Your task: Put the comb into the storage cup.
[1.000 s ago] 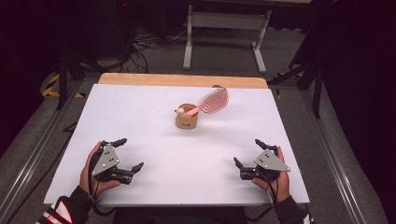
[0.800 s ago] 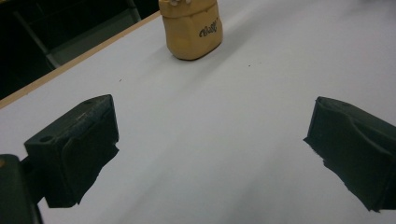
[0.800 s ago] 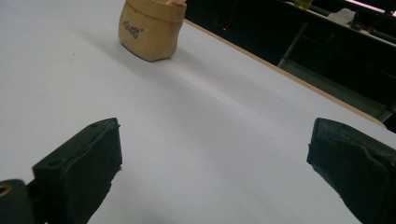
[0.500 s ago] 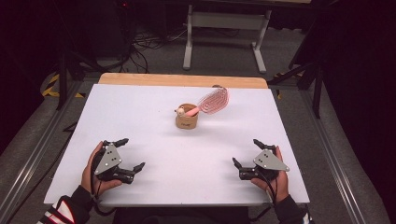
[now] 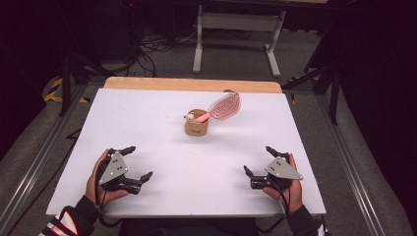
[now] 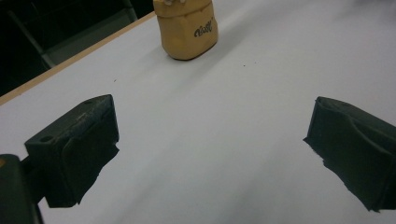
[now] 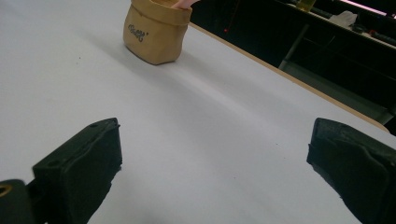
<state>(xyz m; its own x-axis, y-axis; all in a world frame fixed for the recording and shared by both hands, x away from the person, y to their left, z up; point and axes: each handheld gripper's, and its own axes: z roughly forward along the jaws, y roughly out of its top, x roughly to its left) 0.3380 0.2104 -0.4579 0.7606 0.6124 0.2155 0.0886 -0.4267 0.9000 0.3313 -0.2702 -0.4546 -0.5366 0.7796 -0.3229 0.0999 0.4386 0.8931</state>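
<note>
one white table (image 5: 162,128), dark room

left gripper (image 6: 210,154) jaws wide apart, tan pouch (image 6: 187,28) ahead on white table (image 6: 224,107)

In the left gripper view, the top of the small tan pot (image 6: 187,28) is cut off by the picture's upper edge, so what sits inside it cannot be seen there; the black word on its side is too blurry to read; in the right gripper view the pot (image 7: 156,31) loses its far rim at the top edge too, and the pink handle (image 7: 184,3) poking out of it is cut to a tiny bit; in the high view the pot's inside (image 5: 197,118) is too small to make out.
</note>
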